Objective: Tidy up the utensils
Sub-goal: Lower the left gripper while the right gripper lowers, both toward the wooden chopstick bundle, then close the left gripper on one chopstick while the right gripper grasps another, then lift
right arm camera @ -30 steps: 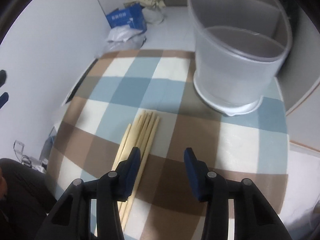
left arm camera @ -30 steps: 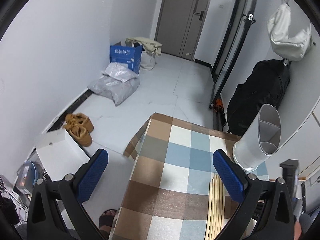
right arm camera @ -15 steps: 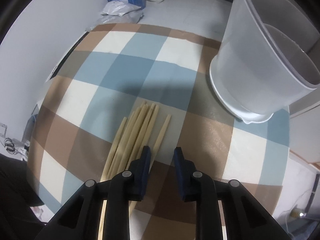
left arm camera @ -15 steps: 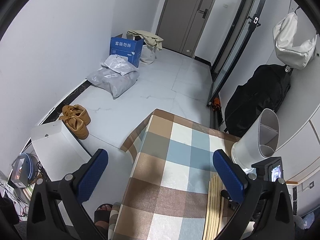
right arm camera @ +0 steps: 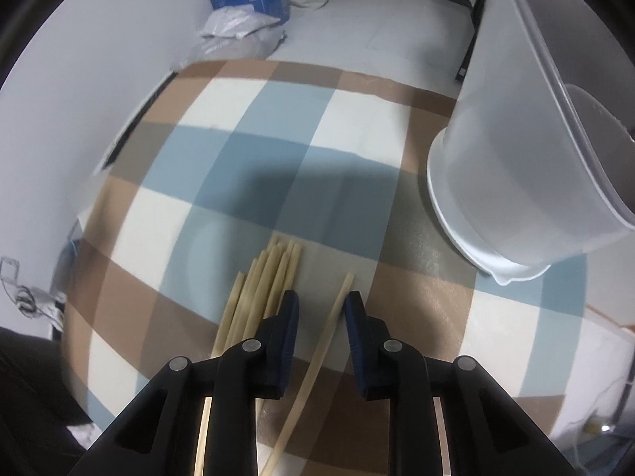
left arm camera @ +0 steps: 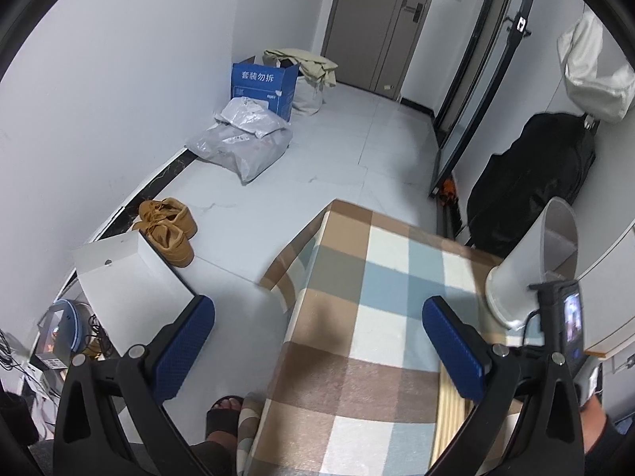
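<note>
Straddling one pale wooden chopstick (right arm camera: 331, 331), the right claw (right arm camera: 321, 305) points steeply down at the desk (right arm camera: 254, 146); its jaws have just been closing and now stand narrow, with the stick between the blue pads but daylight still visible on both sides, so nothing is clamped yet. That stick lies a little apart from the remaining bundle of chopsticks (right arm camera: 262, 281), on the side nearer the white holder (right arm camera: 512, 182), presumably so that the pads can close on it alone without dragging its neighbours. The bundle lies flat on the checked cloth, tips toward the far edge, just beside the left pad.

The holder stands on the desk well beyond the single stick and to its right; its open mouth, split by an inner divider, looks like the destination for each stick.

Hovering off to the side of the holder, the left claw (left arm camera: 317, 341) is spread wide and empty, one pad over the floor and the other over the cloth, probably kept clear so it does not crowd the pickup.
</note>
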`<state>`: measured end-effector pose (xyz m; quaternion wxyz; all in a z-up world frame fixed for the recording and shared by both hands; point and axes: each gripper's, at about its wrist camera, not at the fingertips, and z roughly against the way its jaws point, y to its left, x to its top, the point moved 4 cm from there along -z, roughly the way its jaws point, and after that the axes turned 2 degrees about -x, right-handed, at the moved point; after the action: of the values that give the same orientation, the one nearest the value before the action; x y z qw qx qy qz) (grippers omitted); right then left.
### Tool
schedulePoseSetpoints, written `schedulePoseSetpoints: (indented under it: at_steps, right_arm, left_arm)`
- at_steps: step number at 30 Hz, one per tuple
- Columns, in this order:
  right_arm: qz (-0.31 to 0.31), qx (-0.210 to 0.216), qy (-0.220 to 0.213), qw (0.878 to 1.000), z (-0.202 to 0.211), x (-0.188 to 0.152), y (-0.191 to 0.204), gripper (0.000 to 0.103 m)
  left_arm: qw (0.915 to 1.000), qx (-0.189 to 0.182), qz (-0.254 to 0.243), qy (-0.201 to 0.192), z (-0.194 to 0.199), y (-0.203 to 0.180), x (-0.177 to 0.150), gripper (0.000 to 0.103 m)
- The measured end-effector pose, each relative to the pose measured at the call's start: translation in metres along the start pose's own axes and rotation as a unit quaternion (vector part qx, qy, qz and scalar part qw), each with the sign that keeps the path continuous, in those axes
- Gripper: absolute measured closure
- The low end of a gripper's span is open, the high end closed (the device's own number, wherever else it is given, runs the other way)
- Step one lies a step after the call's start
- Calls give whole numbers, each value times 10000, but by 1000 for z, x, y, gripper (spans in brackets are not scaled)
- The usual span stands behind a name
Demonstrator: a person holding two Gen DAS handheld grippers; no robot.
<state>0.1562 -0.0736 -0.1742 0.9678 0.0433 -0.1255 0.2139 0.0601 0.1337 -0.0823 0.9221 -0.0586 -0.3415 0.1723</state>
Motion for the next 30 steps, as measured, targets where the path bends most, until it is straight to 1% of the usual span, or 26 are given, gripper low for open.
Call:
schedulePoseSetpoints:
  at_steps: [1, 2, 5, 7, 9, 12, 13, 15, 16, 17, 19, 20, 22, 24, 25, 28, 30]
  right_arm:
    - [-35, 31, -67, 10000, 4, -5, -5, 97]
    - [-95, 89, -137, 9998, 8, -9, -10, 98]
    - [-281, 272, -431, 9983, 22, -19, -23, 99]
    - [-446, 479, -652, 9957, 41, -25, -34, 99]
    - [-610, 655, -887, 9920, 57, -30, -43, 99]
    - [-959, 1042, -1318, 9811, 87, -42, -58, 99]
    - [-1074, 1162, -1455, 9766, 97, -46, -69, 99]
    - [-1271, 1278, -1670, 9693, 105, -48, -73, 99]
    - [-1404, 1335, -1806, 9643, 113, -53, -84, 99]
    - [-1504, 1380, -1890, 9605, 117, -53, -87, 99]
    - [-1716, 1480, -2033, 9525, 123, -61, -100, 99]
    - [-1813, 1517, -2067, 9494, 124, -59, -105, 99]
    - [-2045, 1679, -2122, 9407, 132, -67, -118, 99]
    - [-2106, 1738, -2181, 9370, 138, -73, -126, 99]
    - [-2094, 1689, -2239, 9367, 142, -75, -128, 99]
    - [-2116, 1721, -2420, 9312, 146, -76, -127, 99]
    - [-2133, 1691, -2537, 9282, 149, -78, -128, 99]
  left_arm:
    - [10000, 33, -37, 76, -3, -1, -2, 1]
    - [9999, 65, -78, 126, -5, -2, -5, 1]
    - [9988, 113, -353, 319, -10, -12, -16, 1]
    - [9965, 55, -565, 616, -18, -23, -26, 1]
    - [9919, -42, -778, 999, -28, -36, -42, 1]
    - [9834, -172, -1091, 1440, -39, -57, -64, 1]
    - [9814, -151, -1180, 1504, -40, -62, -68, 1]
    - [9759, -42, -1437, 1644, -44, -72, -79, 1]
    - [9736, -42, -1505, 1714, -46, -76, -81, 1]
    - [9716, -54, -1555, 1785, -48, -78, -84, 2]
    - [9681, 14, -1639, 1895, -51, -80, -90, 2]
    - [9661, 81, -1679, 1959, -53, -79, -92, 2]
    - [9634, 180, -1685, 2076, -55, -77, -94, 2]
    - [9621, 263, -1667, 2141, -58, -76, -96, 2]
    - [9613, 331, -1673, 2163, -59, -74, -96, 2]
    - [9594, 385, -1651, 2254, -65, -76, -100, 2]
    - [9601, 433, -1631, 2230, -68, -77, -101, 2]
